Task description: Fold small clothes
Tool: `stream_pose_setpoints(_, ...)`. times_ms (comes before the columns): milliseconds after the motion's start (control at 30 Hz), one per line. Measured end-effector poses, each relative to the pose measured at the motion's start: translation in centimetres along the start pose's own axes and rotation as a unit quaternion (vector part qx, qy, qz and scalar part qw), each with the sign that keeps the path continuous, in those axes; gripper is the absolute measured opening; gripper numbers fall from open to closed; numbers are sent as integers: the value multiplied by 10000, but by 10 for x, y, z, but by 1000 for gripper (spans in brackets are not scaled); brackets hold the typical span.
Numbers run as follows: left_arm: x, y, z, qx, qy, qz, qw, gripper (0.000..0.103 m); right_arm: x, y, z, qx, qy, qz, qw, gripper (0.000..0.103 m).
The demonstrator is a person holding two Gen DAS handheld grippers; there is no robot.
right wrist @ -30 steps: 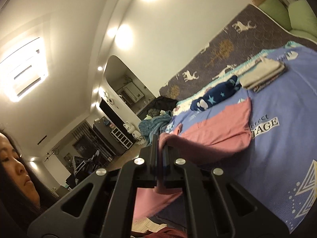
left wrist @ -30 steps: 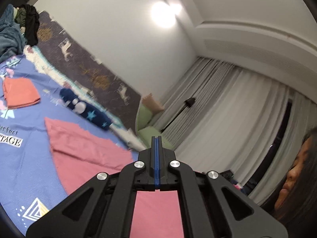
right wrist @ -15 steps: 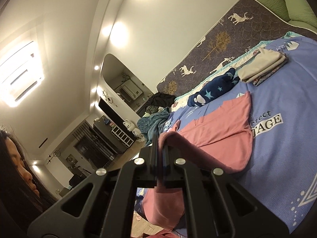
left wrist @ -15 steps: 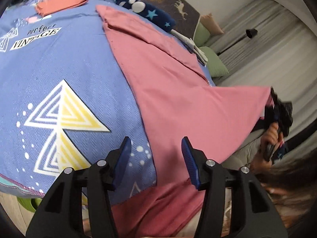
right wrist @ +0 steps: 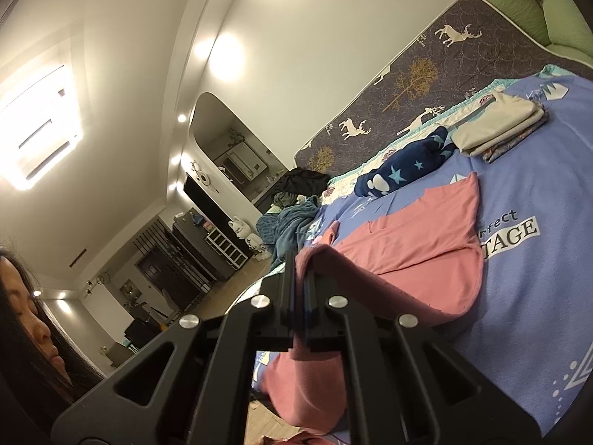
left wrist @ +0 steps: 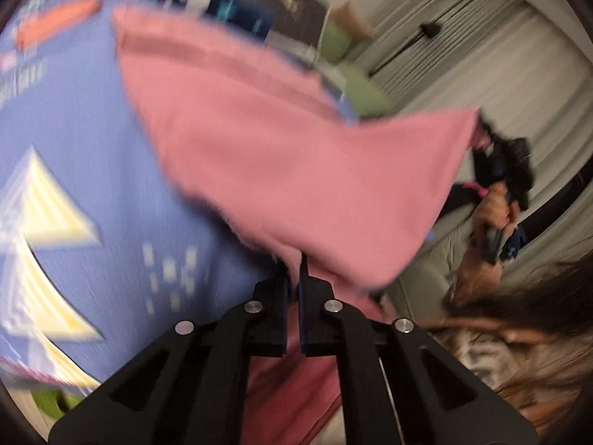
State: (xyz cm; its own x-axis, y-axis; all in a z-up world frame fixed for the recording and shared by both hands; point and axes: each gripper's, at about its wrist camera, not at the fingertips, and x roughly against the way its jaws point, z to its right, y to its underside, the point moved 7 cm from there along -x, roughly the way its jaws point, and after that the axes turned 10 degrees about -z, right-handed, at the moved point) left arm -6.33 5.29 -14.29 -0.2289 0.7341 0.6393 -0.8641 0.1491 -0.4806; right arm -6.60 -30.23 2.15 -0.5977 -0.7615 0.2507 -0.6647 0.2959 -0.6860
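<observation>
A pink garment (left wrist: pixel 296 148) lies partly spread on the blue printed bedspread (left wrist: pixel 92 148), its near part lifted off the bed. My left gripper (left wrist: pixel 294 259) is closing its jaws on the garment's near edge, and cloth is pinched between the pads. The view is motion-blurred. Far to the right, my right gripper (left wrist: pixel 496 155), held in a hand (left wrist: pixel 493 215), grips the raised corner. In the right wrist view the right gripper (right wrist: pixel 302 259) is shut on a fold of the pink garment (right wrist: pixel 418 256), which drapes below the jaws.
On the bedspread (right wrist: pixel 537 296) lie a navy star-print garment (right wrist: pixel 404 167), a folded beige pile (right wrist: pixel 496 126) and a folded orange cloth (left wrist: pixel 55 26). A teal blanket heap (right wrist: pixel 289 226) sits at the far end, green pillows (right wrist: pixel 537 18) at the head. The person's hair (left wrist: pixel 537 296) is close by.
My left gripper dropped from pointing at the ceiling toward the bed, opened, then closed on the pink garment's near edge. The right gripper kept its hold on the raised corner.
</observation>
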Motion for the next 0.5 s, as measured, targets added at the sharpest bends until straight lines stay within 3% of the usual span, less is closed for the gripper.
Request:
stream_pose_setpoints(100, 34, -25, 23, -380, 151, 552, 9976, 3, -1, -6, 0, -16, 36, 22, 10000, 5)
stream_pose_setpoints(233, 78, -62, 43, -630, 314, 1425, 9873, 3, -7, -13, 1, -29, -2, 61, 10000, 5)
stream_pose_setpoints(367, 93, -80, 53, -615, 442, 1868, 9795, 3, -9, -20, 4, -89, -61, 136, 9998, 5)
stream_pose_setpoints(500, 94, -107, 40, -222, 568, 2043, 9770, 3, -10, -33, 11, -134, 7, 225, 9997, 5)
